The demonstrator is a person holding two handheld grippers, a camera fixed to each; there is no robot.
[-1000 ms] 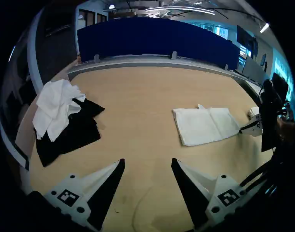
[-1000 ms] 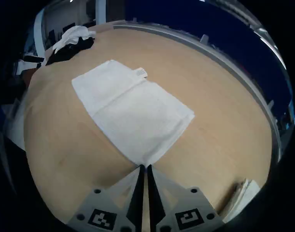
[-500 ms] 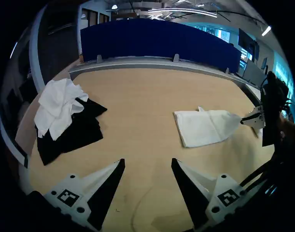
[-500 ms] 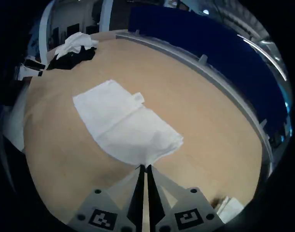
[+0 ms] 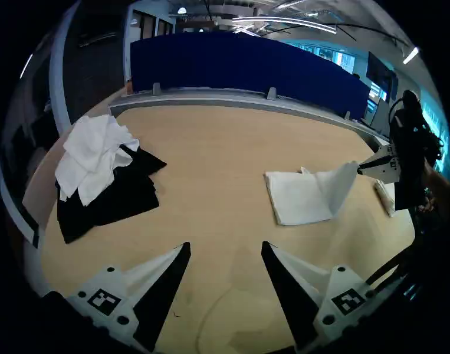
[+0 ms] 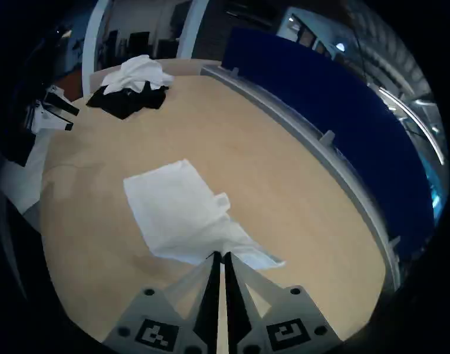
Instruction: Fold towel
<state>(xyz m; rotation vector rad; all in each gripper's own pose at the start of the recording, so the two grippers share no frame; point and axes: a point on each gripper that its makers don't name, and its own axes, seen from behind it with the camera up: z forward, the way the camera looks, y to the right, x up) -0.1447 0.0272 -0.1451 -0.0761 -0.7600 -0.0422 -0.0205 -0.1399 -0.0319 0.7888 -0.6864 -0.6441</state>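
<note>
Towel [image 5: 304, 197] lies on the wooden table [image 5: 225, 147] in the left gripper view, one corner lifted by the right gripper [image 5: 361, 170]; the left gripper [image 5: 225, 246] hovers with fingers spread wide. In the right gripper view, the closed fingers pinch the towel's near corner above the tabletop.

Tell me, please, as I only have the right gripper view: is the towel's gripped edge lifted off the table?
Observer: Yes; the right gripper holds the towel by its edge, raised, the rest lying flat on the table.
Operator: Is the left gripper free?
Observer: Yes, the left gripper is open, with nothing between its fingers.
Operator: Anything near my gripper?
Observer: A white folded item lies on the table close beside it.
</note>
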